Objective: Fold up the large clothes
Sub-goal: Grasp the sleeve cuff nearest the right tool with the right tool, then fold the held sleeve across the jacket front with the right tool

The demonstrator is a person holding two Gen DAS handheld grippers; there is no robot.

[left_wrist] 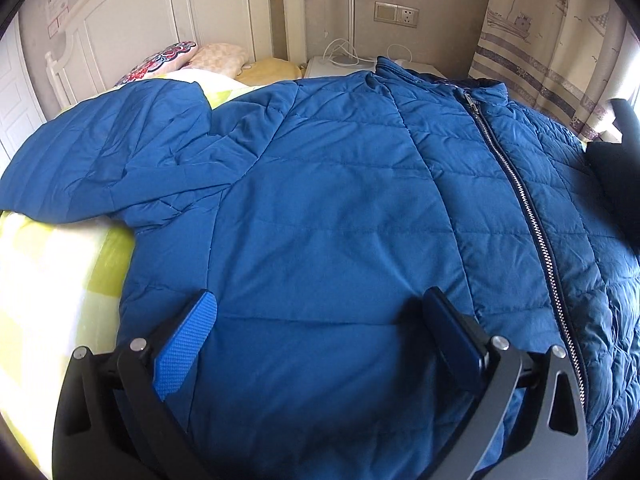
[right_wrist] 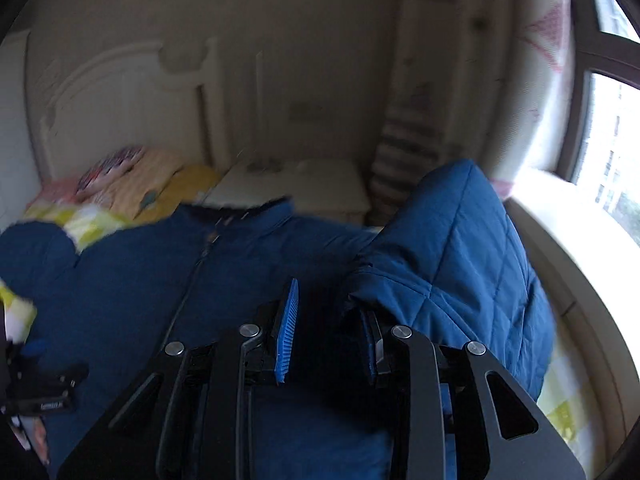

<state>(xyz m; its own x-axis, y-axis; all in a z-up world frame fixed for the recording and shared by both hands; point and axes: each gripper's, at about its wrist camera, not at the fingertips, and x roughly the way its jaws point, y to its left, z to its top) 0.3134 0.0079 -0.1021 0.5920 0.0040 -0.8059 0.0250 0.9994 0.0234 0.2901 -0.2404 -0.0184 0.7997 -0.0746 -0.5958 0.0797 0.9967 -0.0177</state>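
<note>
A large blue quilted jacket [left_wrist: 340, 200] lies face up on the bed, its zipper [left_wrist: 516, 184] closed and one sleeve [left_wrist: 100, 148] spread out to the left. My left gripper [left_wrist: 320, 320] is open, its fingers wide apart just over the jacket's lower front panel, with nothing between them. The right wrist view is blurred. There my right gripper [right_wrist: 328, 328] has its jaws close together on dark fabric at the cuff end of the other sleeve [right_wrist: 460, 248]. That sleeve stands lifted above the jacket body [right_wrist: 120, 288], to the right of the fingers.
The bed has a yellow-green checked sheet [left_wrist: 48, 264], with pillows [left_wrist: 168, 60] at a white headboard [left_wrist: 140, 20]. A white nightstand [left_wrist: 344, 66] with cables stands behind the collar. A patterned curtain [left_wrist: 540, 40] and a window [right_wrist: 612, 140] with its sill lie to the right.
</note>
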